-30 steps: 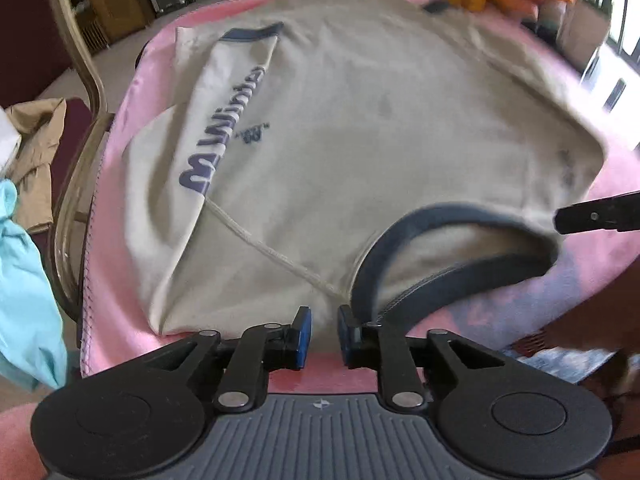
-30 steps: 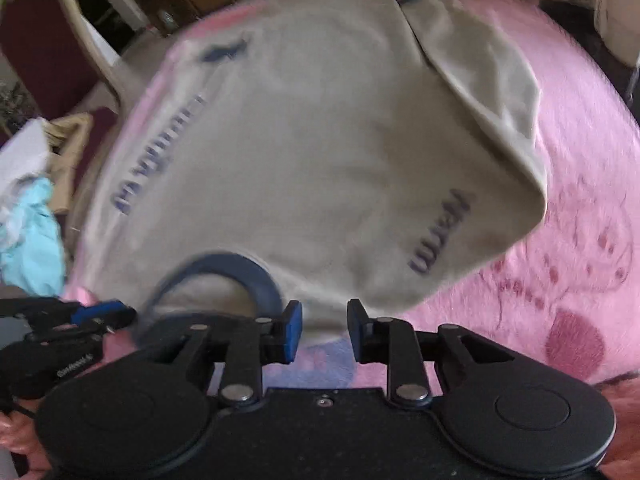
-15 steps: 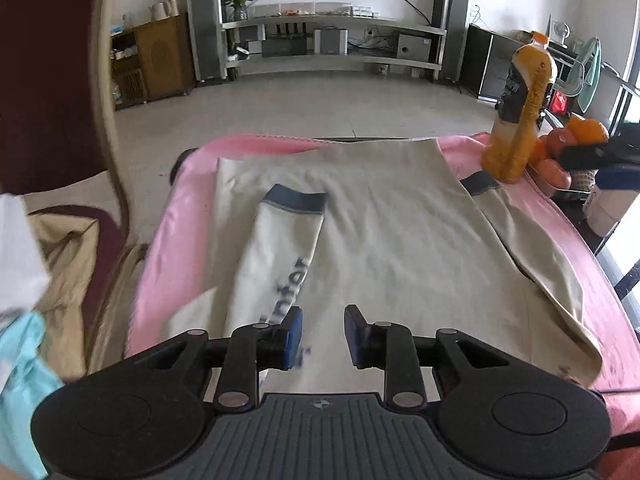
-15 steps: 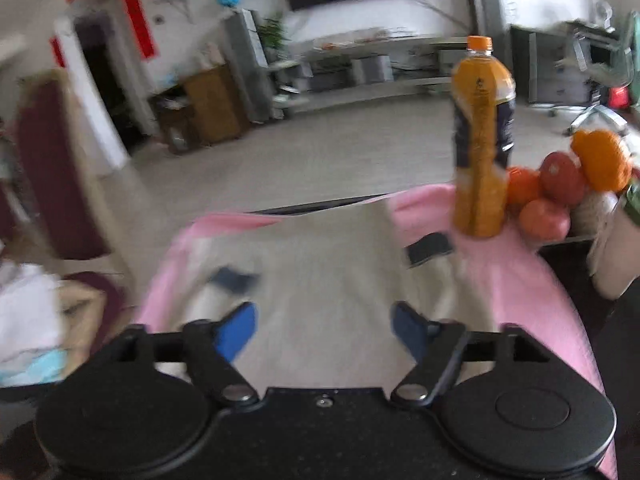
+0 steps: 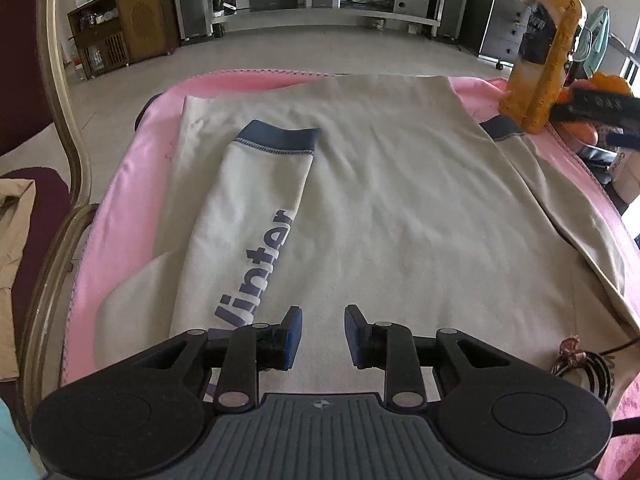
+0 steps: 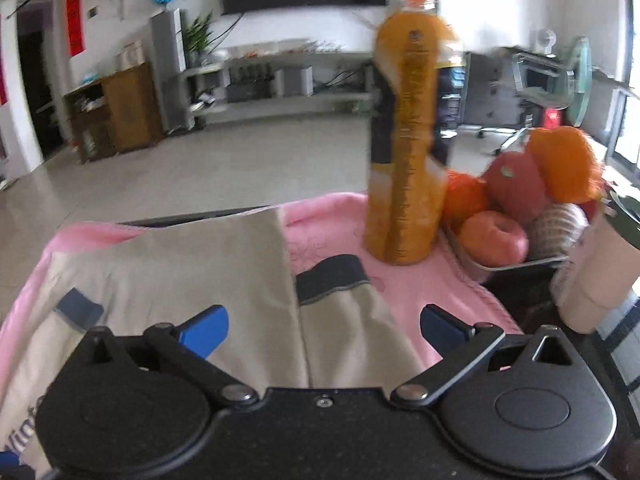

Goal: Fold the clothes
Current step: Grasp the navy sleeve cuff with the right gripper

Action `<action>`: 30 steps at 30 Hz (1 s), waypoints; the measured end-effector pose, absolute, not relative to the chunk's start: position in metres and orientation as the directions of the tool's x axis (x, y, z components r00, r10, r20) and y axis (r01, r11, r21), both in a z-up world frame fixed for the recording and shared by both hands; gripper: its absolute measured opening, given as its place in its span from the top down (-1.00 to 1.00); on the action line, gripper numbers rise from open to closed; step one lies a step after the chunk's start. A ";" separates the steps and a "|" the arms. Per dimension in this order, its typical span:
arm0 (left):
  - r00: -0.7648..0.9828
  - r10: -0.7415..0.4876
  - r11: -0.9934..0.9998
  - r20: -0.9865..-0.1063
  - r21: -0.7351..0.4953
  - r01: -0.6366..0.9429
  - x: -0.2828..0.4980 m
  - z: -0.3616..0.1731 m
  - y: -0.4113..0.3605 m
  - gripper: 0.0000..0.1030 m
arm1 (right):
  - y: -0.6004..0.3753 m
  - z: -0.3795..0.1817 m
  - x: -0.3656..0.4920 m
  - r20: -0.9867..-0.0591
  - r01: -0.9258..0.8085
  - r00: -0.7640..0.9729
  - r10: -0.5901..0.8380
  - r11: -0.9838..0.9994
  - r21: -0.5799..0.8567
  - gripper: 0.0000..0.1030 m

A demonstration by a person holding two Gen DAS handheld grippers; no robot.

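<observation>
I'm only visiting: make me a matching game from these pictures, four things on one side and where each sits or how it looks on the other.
Things:
1. left sleeve
2. right sleeve
3. orange juice bottle
4. right gripper

Descriptions:
A. stands upright on the pink blanket beside the fruit
B. folded in across the beige sweatshirt, purple lettering up
C. jaws spreading wide, nothing between them
D. lies off the sweatshirt's side, cuff on the blanket

Pairs: 1-B, 2-D, 3-A, 4-C

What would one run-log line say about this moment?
task: fold clothes | sweatshirt: flat on pink blanket, left sleeve folded in | left tongs: open, empty | right tongs: opening, empty, above right sleeve
</observation>
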State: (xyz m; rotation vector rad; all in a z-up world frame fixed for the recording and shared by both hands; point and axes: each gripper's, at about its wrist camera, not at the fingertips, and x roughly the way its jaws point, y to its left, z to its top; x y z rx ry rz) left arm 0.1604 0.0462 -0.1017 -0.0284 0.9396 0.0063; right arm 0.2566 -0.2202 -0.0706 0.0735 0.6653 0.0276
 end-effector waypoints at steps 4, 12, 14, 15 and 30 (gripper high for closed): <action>0.595 -0.010 0.999 -0.804 -0.040 -0.037 0.163 -0.105 0.046 0.48 | -0.231 -0.078 0.258 -0.643 0.039 0.763 0.067 0.988 0.149 -1.00; 0.577 -0.036 0.997 -0.816 -0.069 -0.036 0.168 -0.113 0.047 0.46 | -0.239 -0.086 0.312 -0.736 0.130 0.676 0.030 0.978 0.160 -0.23; 0.567 -0.041 0.997 -0.822 -0.074 -0.035 0.168 -0.116 0.047 0.46 | -0.237 -0.090 0.332 -0.758 0.117 0.648 0.079 0.973 0.201 -0.20; 0.562 -0.044 0.996 -0.826 -0.076 -0.035 0.169 -0.117 0.047 0.46 | -0.232 -0.092 0.340 -0.764 0.104 0.639 0.085 0.975 0.195 0.00; 0.535 -0.072 0.995 -0.842 -0.101 -0.026 0.173 -0.125 0.047 0.45 | -0.177 -0.140 0.402 -0.825 0.004 0.565 -0.013 1.000 -0.013 0.59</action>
